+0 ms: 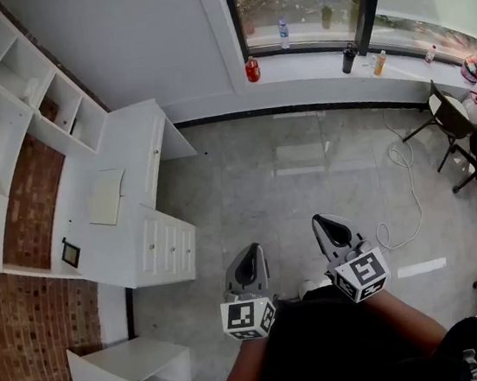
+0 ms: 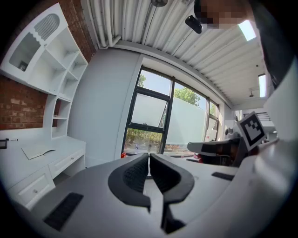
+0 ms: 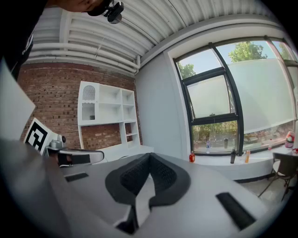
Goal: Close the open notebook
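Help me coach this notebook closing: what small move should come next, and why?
Probably step left toward the white desk: the open notebook lies flat there, untouched, far from the left gripper and right gripper, both held near the body with jaws shut and empty.

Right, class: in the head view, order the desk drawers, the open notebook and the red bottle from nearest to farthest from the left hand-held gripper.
From the left hand-held gripper:
1. Desk drawers, just to its left.
2. Open notebook, on the desk top beyond.
3. Red bottle, on the window sill ahead.
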A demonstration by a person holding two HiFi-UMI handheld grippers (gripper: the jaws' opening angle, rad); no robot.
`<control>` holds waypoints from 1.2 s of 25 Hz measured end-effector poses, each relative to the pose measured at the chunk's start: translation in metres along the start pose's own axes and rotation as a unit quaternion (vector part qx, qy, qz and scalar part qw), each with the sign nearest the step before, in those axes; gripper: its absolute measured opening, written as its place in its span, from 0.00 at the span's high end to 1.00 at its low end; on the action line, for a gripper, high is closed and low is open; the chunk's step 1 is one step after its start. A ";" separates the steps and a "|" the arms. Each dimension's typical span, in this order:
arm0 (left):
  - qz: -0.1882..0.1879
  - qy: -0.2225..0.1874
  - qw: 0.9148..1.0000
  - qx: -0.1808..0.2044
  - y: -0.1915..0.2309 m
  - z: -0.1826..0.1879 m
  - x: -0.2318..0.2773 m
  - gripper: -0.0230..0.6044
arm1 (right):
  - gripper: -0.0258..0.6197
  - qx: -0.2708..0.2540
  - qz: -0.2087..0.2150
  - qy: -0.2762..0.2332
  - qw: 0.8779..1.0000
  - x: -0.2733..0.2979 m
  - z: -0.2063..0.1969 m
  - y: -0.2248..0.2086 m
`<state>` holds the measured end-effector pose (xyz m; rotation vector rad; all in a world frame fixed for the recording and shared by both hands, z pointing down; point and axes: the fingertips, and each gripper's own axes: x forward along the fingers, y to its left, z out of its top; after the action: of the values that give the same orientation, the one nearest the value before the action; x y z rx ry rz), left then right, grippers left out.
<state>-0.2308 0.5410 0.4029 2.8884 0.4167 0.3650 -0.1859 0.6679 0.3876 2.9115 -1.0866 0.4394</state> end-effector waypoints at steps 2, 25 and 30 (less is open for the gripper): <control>0.008 -0.003 1.000 -0.003 -0.001 -0.002 -0.004 0.94 | 0.96 -0.007 0.002 0.002 1.000 -0.004 -0.002 -0.003; 0.053 -0.003 0.998 -0.014 0.017 -0.009 -0.016 0.63 | 0.60 0.011 -0.034 0.017 0.999 -0.012 -0.015 -0.031; 0.066 -0.002 0.998 -0.017 0.021 -0.016 -0.019 0.57 | 0.53 0.006 -0.030 0.030 0.999 -0.016 -0.023 -0.038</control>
<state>-0.2478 0.5181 0.4184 2.8897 0.2186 0.3843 -0.1791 0.7096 0.4088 2.9110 -0.9908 0.5288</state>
